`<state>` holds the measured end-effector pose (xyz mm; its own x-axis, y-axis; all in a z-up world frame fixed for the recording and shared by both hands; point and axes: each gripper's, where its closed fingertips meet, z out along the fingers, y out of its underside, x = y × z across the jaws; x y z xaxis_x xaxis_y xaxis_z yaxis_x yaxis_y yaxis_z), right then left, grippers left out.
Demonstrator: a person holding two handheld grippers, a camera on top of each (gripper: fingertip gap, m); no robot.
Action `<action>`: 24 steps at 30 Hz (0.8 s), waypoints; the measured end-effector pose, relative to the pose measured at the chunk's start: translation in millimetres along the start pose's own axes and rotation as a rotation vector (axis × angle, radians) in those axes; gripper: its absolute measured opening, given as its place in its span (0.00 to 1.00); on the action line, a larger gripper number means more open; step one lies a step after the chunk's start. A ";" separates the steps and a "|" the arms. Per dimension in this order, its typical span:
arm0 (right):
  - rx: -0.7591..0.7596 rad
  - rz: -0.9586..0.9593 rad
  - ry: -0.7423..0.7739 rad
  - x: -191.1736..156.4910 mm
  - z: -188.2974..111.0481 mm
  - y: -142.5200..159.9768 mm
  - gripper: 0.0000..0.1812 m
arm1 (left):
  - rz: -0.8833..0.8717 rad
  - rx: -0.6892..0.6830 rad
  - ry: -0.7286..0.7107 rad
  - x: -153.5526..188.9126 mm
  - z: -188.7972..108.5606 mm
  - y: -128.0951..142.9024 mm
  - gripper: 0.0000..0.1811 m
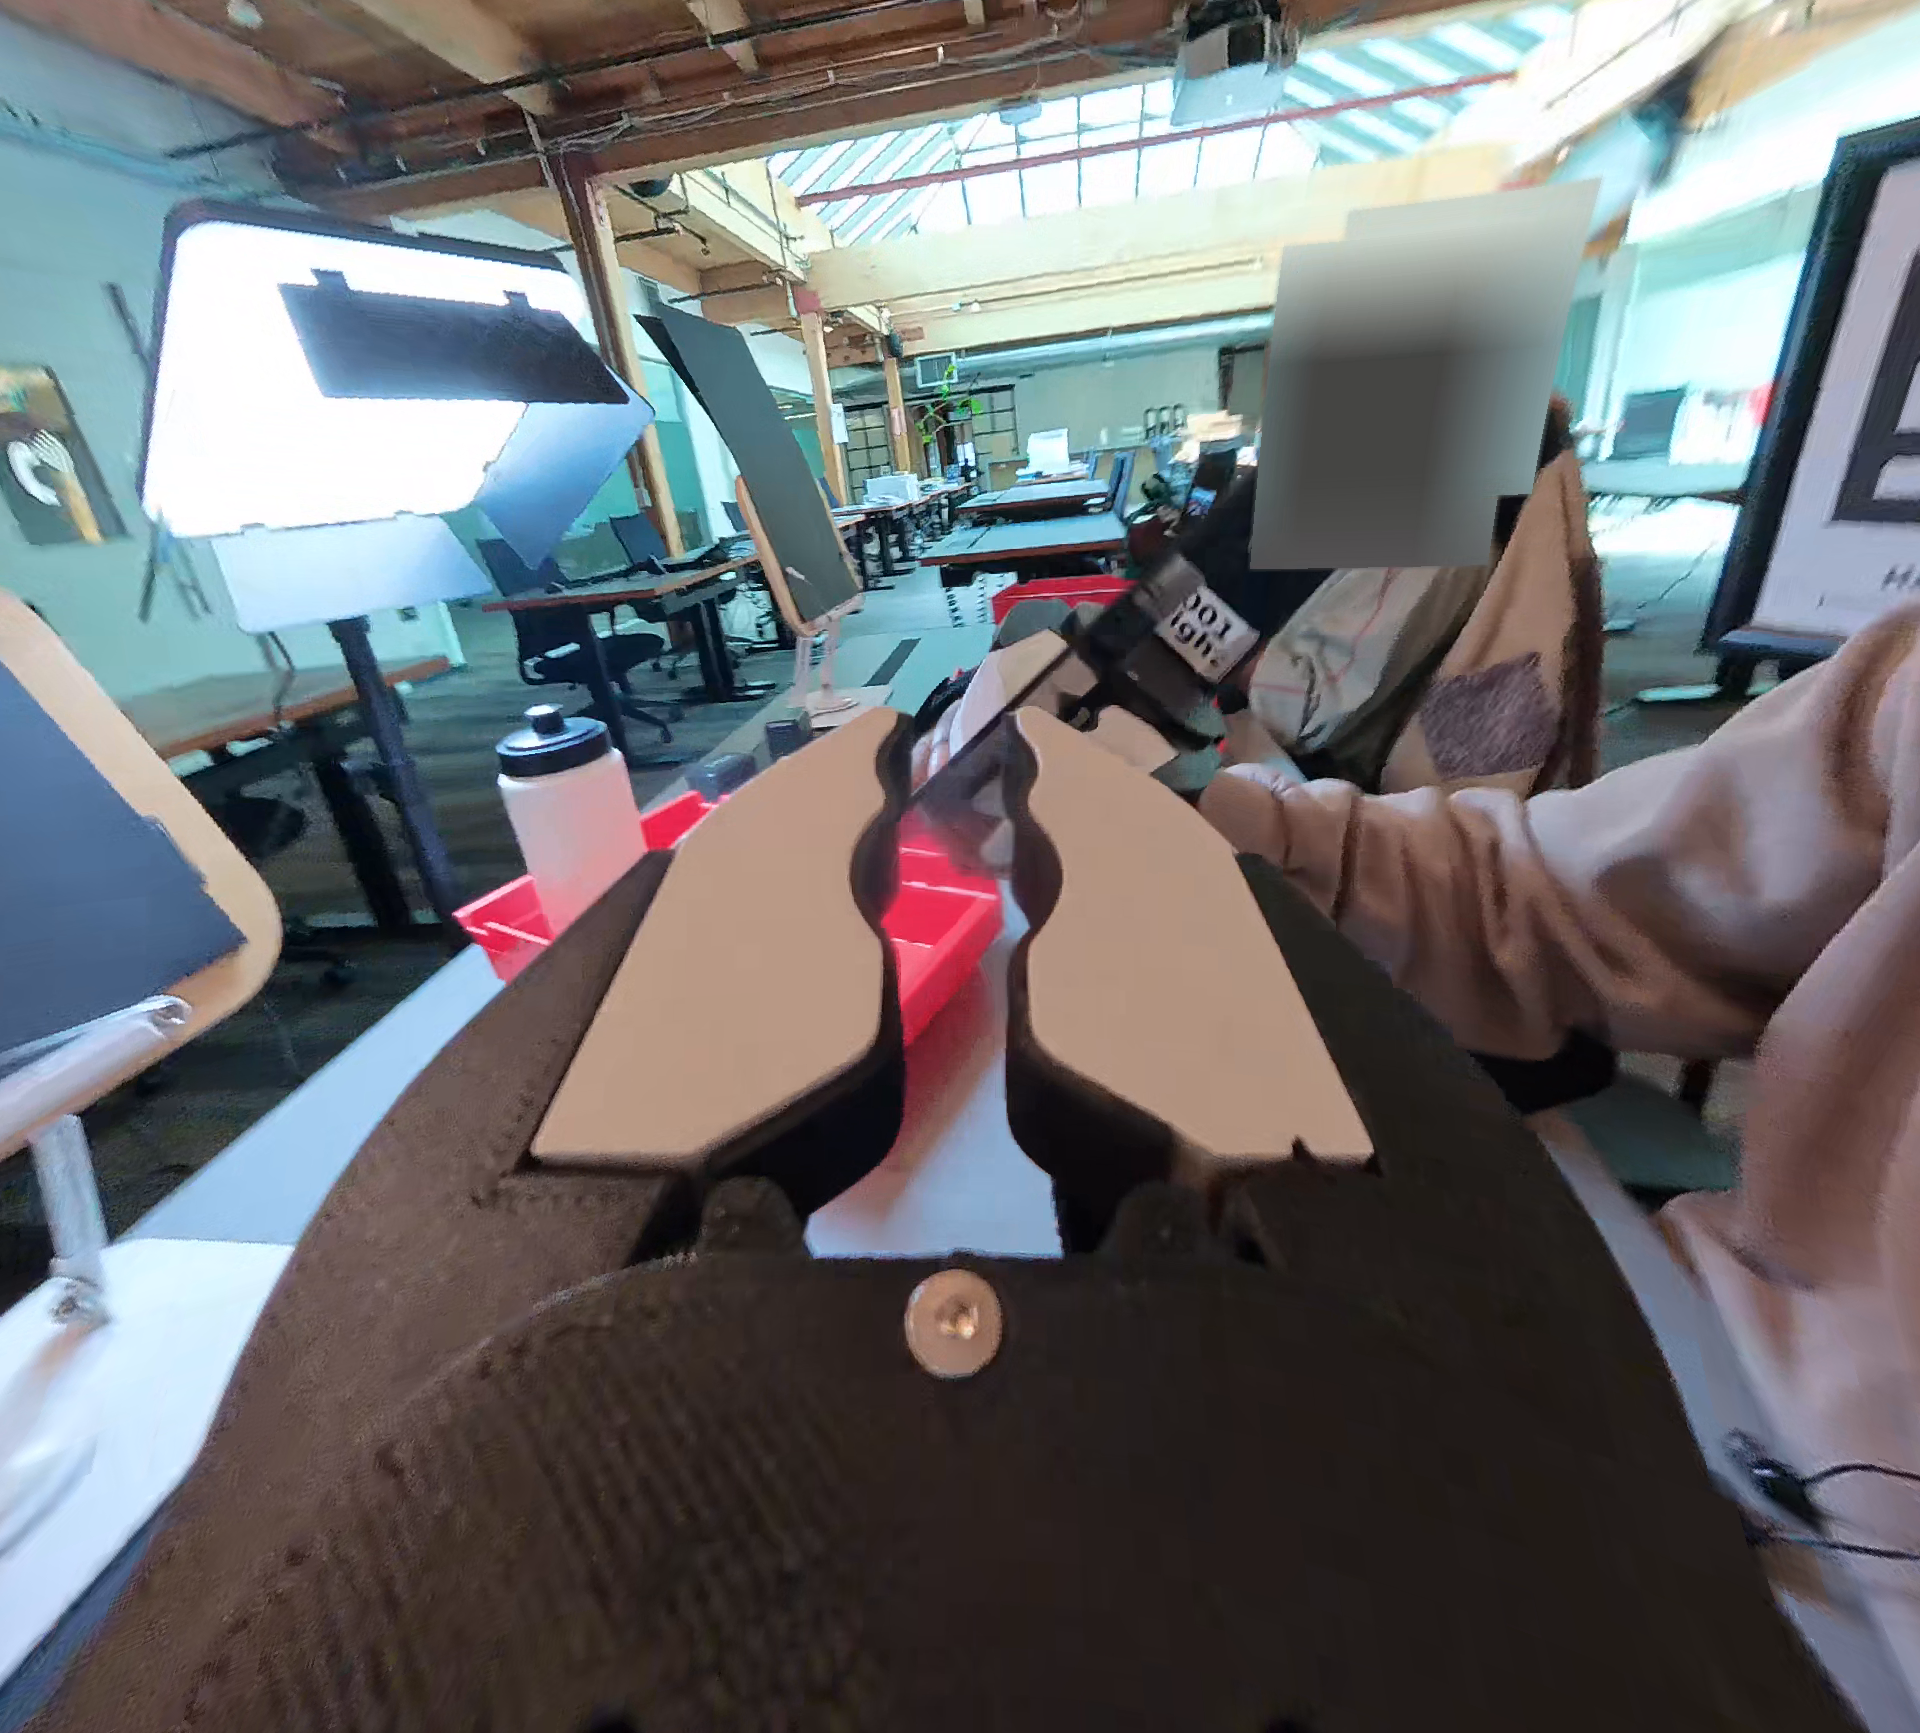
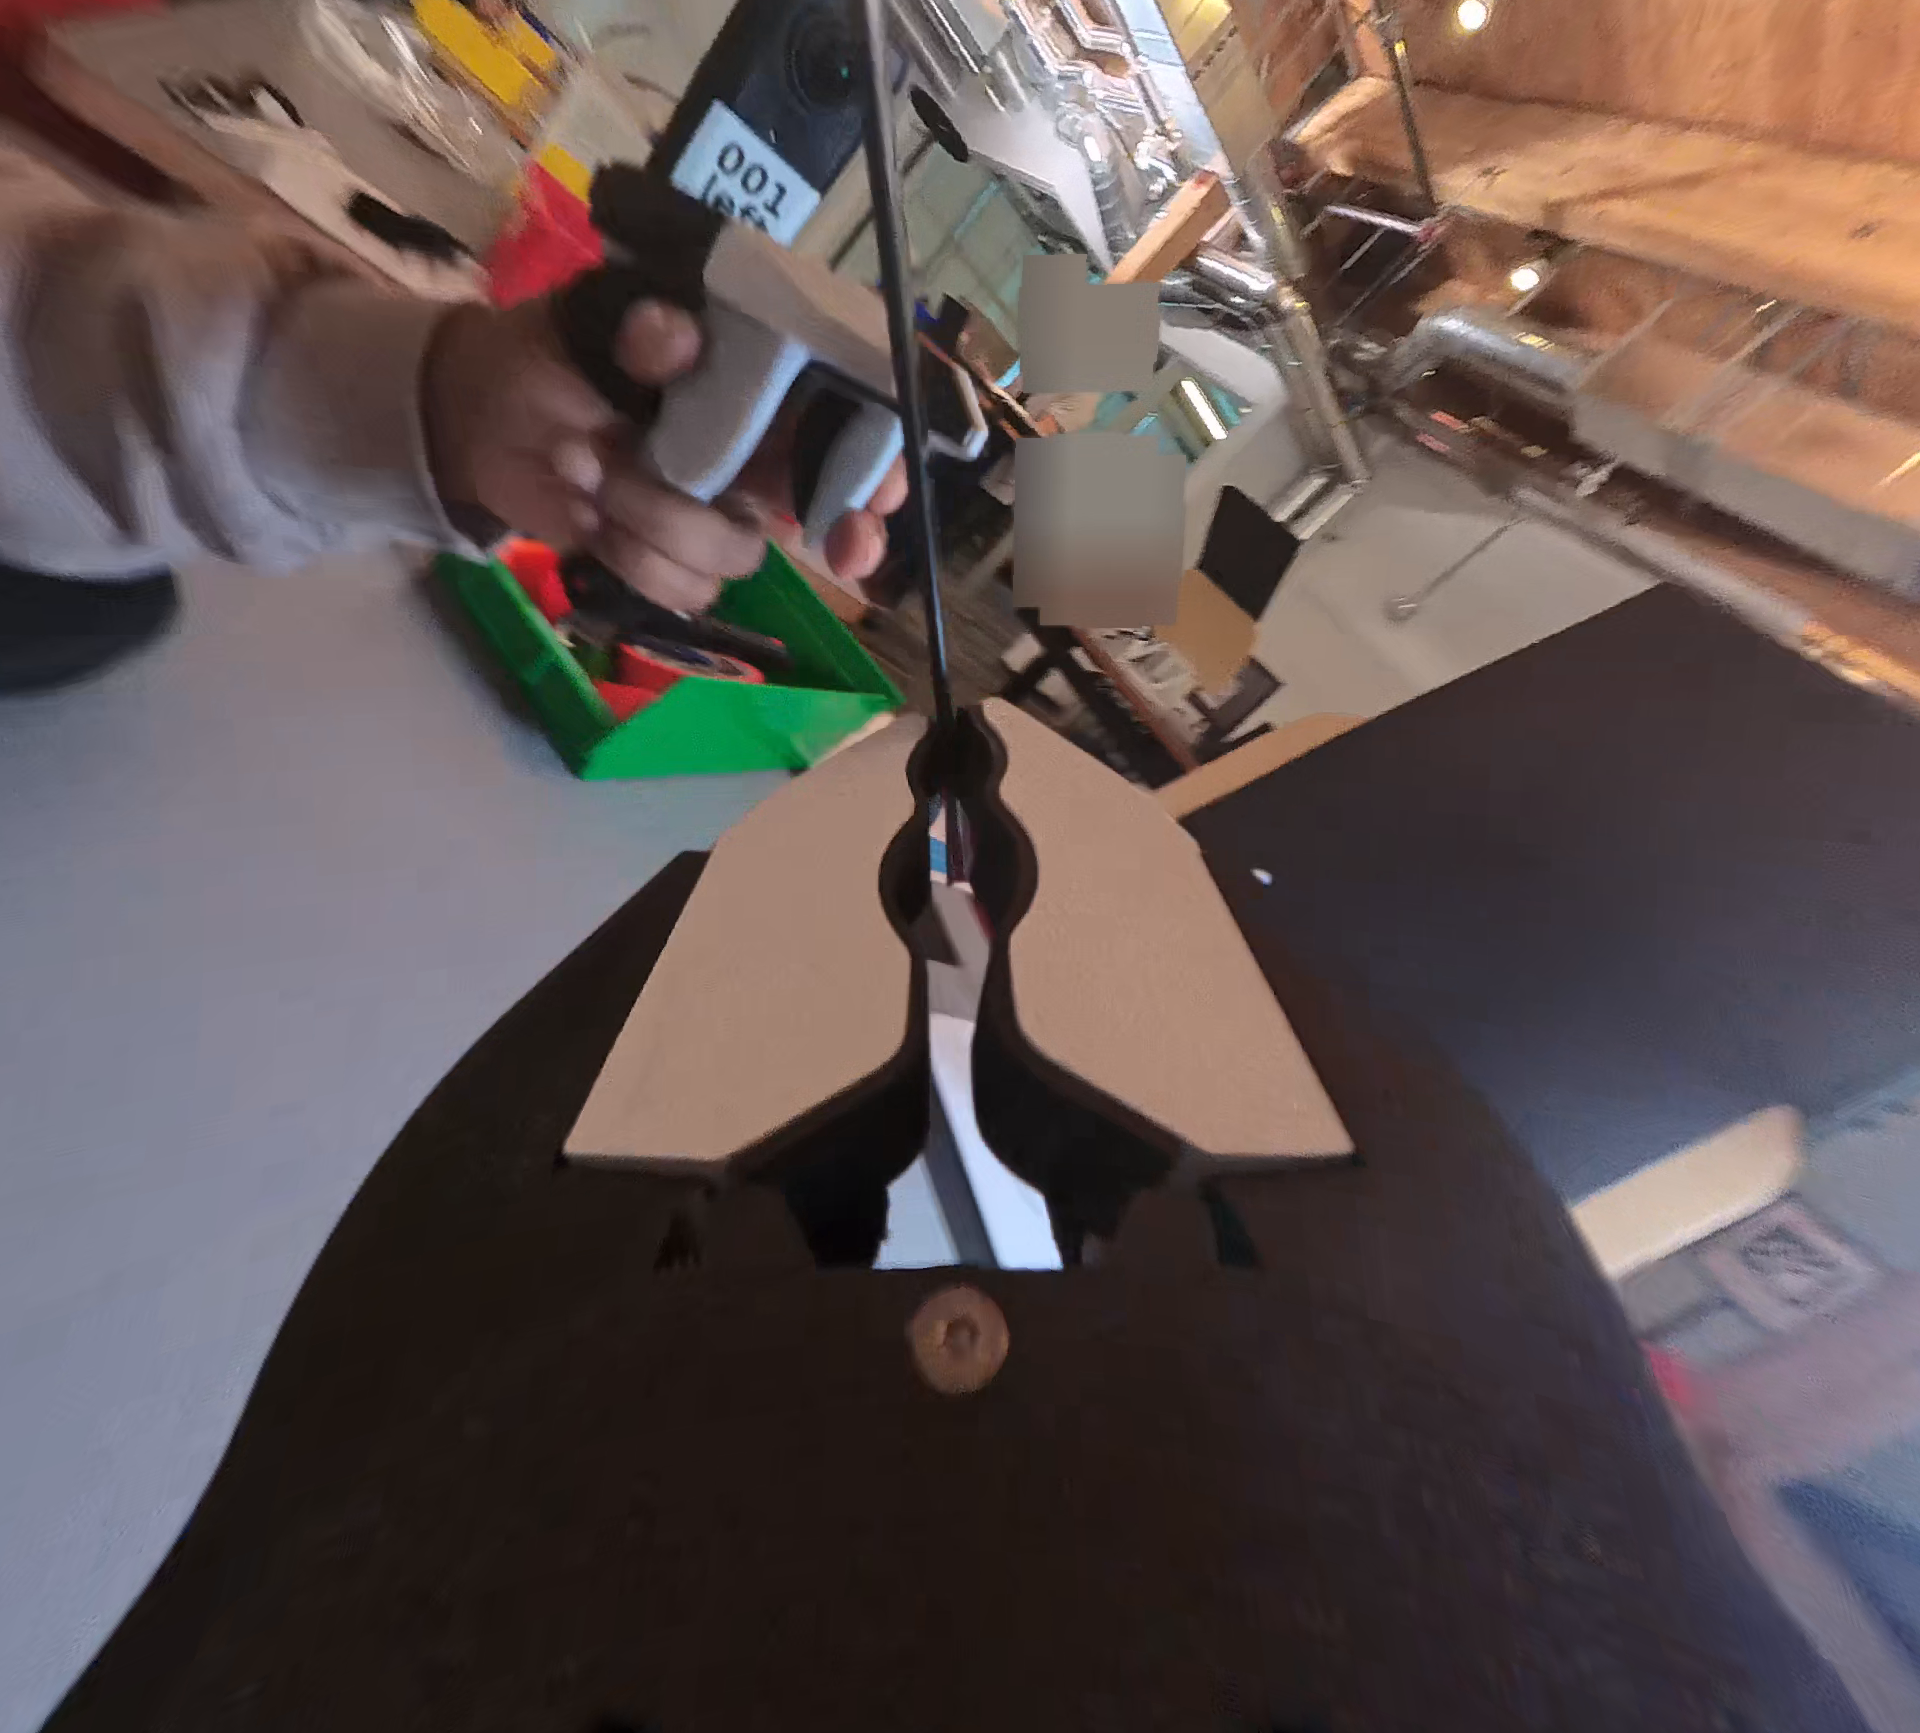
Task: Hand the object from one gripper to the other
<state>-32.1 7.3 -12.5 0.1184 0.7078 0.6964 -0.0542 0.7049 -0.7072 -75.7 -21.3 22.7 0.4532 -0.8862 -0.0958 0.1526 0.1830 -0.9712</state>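
Observation:
The object is a thin, dark, flat piece seen edge-on. In the right wrist view it (image 2: 894,333) rises as a black line from my right gripper (image 2: 951,733), which is shut on its lower end. In the left wrist view the piece (image 1: 987,727) slants from the right gripper (image 1: 1039,696) down between the tips of my left gripper (image 1: 961,738). The left jaws stand apart around its near end, with a gap showing. A hand holds the left gripper's handle (image 2: 727,395) in the right wrist view.
A red bin (image 1: 935,935) and a white bottle (image 1: 571,810) stand on the white table (image 2: 260,852) below the grippers. A green bin (image 2: 727,727) holds tape rolls. A bright light panel (image 1: 343,395) stands at the left and a black board (image 2: 1558,956) at the right. About 7 cm separates my left fingertips from my right.

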 end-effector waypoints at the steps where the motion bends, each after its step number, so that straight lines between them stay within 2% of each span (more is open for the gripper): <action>1: -0.021 -0.069 0.031 3.6 -1.8 4.7 0.01 | -0.046 0.004 0.013 -1.7 -2.2 -1.7 0.11; 3: -0.069 -0.188 0.079 9.6 -4.8 14.5 0.01 | -0.100 0.029 0.065 1.2 -7.1 -8.1 0.15; 5: -0.089 -0.224 0.083 11.1 -6.8 20.4 0.01 | -0.034 0.015 0.125 14.3 -9.9 -10.6 0.17; 7: -0.093 -0.227 0.085 13.0 -8.3 23.1 0.01 | 0.111 -0.073 0.142 27.7 -9.1 -4.0 0.21; 10: -0.107 -0.226 0.060 11.4 -9.7 28.5 0.01 | 0.447 -0.179 0.047 35.4 -4.9 3.7 0.21; 12: -0.125 -0.219 0.026 6.3 -8.3 34.1 0.01 | 0.611 -0.230 -0.023 37.4 -0.7 5.0 0.19; 13: -0.138 -0.216 0.009 3.2 -7.0 37.5 0.01 | 0.669 -0.231 -0.044 39.7 1.1 3.9 0.15; 14: -0.154 -0.217 -0.003 0.7 -5.4 41.3 0.03 | 0.721 -0.236 -0.045 43.2 2.4 4.8 0.05; 16: -0.192 -0.182 0.015 3.5 -3.6 49.6 0.05 | 0.823 -0.299 -0.029 45.8 4.0 16.2 0.03; 18: -0.230 -0.062 0.058 15.0 -5.3 59.3 0.09 | 0.972 -0.335 -0.098 35.6 4.2 21.7 0.01; 20: -0.261 0.113 0.053 25.1 -11.9 70.2 0.18 | 1.125 -0.359 -0.183 23.0 3.7 25.4 0.01; 22: -0.265 0.377 0.010 31.7 -19.9 78.7 0.25 | 1.293 -0.394 -0.255 12.2 2.7 29.9 0.01; 24: -0.158 0.731 -0.115 29.7 -24.8 69.8 0.25 | 1.432 -0.425 -0.309 4.0 3.0 35.1 0.01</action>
<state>-7.7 76.4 -44.2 0.0026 0.9990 0.0454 0.0646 0.0452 -0.9969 -65.9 -17.1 -11.1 0.1636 0.0556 -0.9850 -0.7919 0.6028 -0.0975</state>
